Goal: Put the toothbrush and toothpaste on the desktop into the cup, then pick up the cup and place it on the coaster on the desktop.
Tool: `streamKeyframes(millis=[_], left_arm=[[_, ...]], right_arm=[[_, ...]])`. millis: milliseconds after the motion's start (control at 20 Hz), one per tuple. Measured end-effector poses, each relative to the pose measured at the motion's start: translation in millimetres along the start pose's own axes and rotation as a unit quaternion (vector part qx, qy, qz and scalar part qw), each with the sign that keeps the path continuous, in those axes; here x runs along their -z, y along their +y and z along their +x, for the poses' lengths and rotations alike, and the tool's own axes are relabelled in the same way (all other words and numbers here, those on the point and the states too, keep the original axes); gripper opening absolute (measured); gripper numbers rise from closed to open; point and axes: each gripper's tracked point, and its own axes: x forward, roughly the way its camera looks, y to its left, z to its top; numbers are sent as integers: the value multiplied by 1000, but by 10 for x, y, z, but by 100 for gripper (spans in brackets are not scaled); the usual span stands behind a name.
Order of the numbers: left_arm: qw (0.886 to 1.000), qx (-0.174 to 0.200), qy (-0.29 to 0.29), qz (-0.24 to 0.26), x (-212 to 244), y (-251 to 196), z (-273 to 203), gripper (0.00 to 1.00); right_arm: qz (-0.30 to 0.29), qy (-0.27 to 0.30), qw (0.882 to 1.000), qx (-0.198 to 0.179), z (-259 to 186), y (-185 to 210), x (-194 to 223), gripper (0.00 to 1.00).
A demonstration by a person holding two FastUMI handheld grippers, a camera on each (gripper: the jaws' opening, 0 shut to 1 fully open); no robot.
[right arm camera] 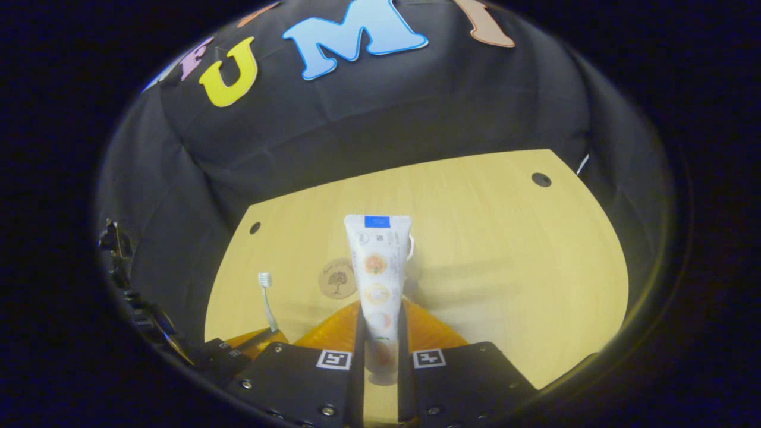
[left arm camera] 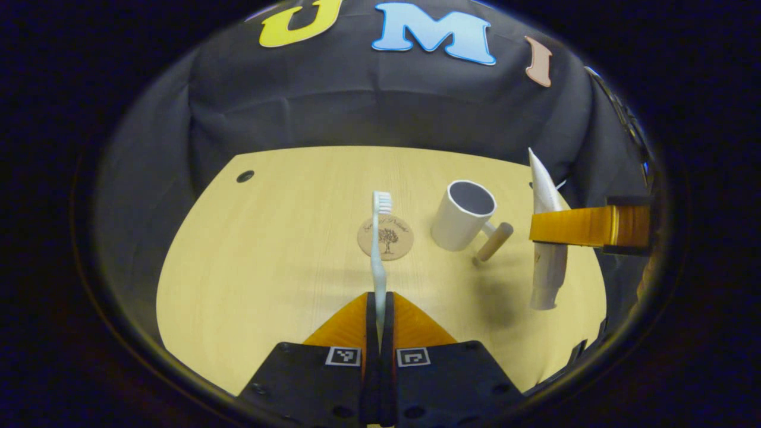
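Note:
My left gripper [left arm camera: 379, 304] is shut on the handle of a white toothbrush [left arm camera: 377, 261], which stands upright with its bristles on top, in the air in front of the round cork coaster [left arm camera: 399, 239]. Right of the coaster stands a white cup [left arm camera: 462, 217] with a wooden handle [left arm camera: 493, 242], its mouth tilted toward me. Further right, the right gripper [left arm camera: 544, 229] holds the toothpaste tube [left arm camera: 548, 261] cap down above the table. In the right gripper view, my right gripper [right arm camera: 379, 324] is shut on the toothpaste tube [right arm camera: 378, 273]; the tube hides most of the cup [right arm camera: 411, 246]. The coaster [right arm camera: 336, 278], toothbrush [right arm camera: 266, 297] and left gripper [right arm camera: 264, 336] lie to its left.
The light wooden table [left arm camera: 267, 267] has a cable hole at its far left corner [left arm camera: 245, 176] and another at the far right [right arm camera: 541, 179]. Black cloth walls close in the table at the back and sides.

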Motion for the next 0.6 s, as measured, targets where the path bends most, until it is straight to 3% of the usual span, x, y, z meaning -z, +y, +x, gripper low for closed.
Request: streamKeyframes(millis=[600], left_arm=[[999, 3, -53, 10, -273, 68, -385, 8]], right_arm=[[-5, -102, 995, -22, 313, 125, -937, 23]])
